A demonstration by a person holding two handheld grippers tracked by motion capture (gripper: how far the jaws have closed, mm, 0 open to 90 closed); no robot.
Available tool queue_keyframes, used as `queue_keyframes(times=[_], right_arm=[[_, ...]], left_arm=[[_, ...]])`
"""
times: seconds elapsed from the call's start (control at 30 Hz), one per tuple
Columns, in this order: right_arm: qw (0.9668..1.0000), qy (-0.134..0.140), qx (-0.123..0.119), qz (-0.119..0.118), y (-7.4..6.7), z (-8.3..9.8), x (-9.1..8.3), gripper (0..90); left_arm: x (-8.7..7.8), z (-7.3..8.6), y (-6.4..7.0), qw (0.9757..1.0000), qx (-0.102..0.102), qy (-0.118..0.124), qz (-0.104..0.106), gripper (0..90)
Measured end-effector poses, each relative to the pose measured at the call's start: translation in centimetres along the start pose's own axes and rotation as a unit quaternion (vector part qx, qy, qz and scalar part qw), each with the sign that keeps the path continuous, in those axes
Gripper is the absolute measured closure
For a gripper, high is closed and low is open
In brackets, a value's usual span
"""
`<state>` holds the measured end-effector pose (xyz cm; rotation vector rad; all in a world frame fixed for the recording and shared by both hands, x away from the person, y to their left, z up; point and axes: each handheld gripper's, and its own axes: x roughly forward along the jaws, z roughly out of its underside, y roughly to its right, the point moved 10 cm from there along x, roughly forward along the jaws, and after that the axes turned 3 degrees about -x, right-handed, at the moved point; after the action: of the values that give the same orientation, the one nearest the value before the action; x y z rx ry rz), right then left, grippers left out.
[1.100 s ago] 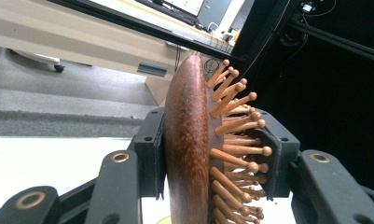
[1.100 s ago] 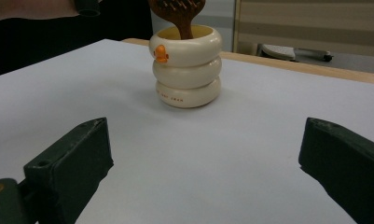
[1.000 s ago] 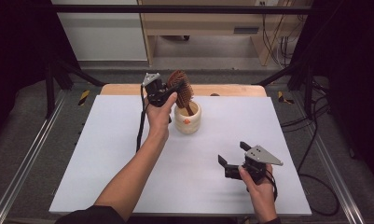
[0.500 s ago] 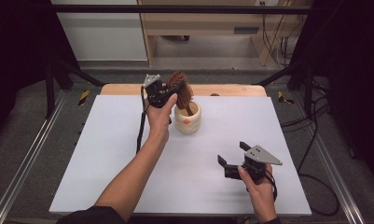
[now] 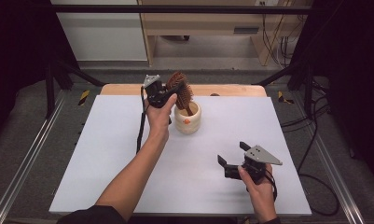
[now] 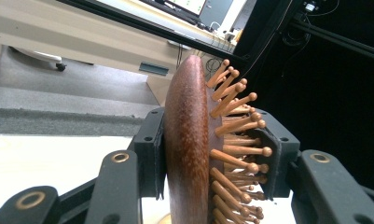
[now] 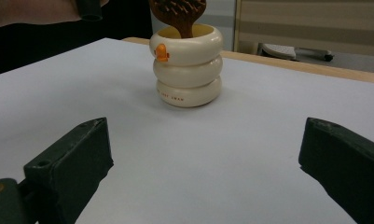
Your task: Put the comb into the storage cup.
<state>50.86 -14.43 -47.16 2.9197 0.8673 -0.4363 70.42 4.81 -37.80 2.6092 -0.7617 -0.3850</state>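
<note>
A brown wooden hairbrush (image 5: 181,91) stands with its handle down in a cream ringed cup (image 5: 188,118) near the table's far edge. My left gripper (image 5: 168,92) is shut on the brush head; in the left gripper view the pads clamp its smooth back (image 6: 187,140) and its pegged bristles. My right gripper (image 5: 231,157) rests low at the near right of the table, jaws open with nothing between them. From the right gripper view, the cup (image 7: 187,65) with an orange mark stands ahead, the brush handle (image 7: 182,18) dipping into it.
The white tabletop (image 5: 105,154) has a wooden strip (image 5: 231,90) along its far edge. Black frame bars and metal rails flank the table. Cables lie on the floor at right. A black cable hangs from my left gripper down across the table.
</note>
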Motion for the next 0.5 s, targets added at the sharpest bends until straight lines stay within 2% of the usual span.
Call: queue_keyframes(times=[0.5], right_arm=[[1.0000,-0.001,-0.001,-0.002,-0.05,0.04,0.04,3.0]], left_arm=[[0.20,0.49,-0.31,1.0000,-0.005,-0.003,-0.001,51.2]])
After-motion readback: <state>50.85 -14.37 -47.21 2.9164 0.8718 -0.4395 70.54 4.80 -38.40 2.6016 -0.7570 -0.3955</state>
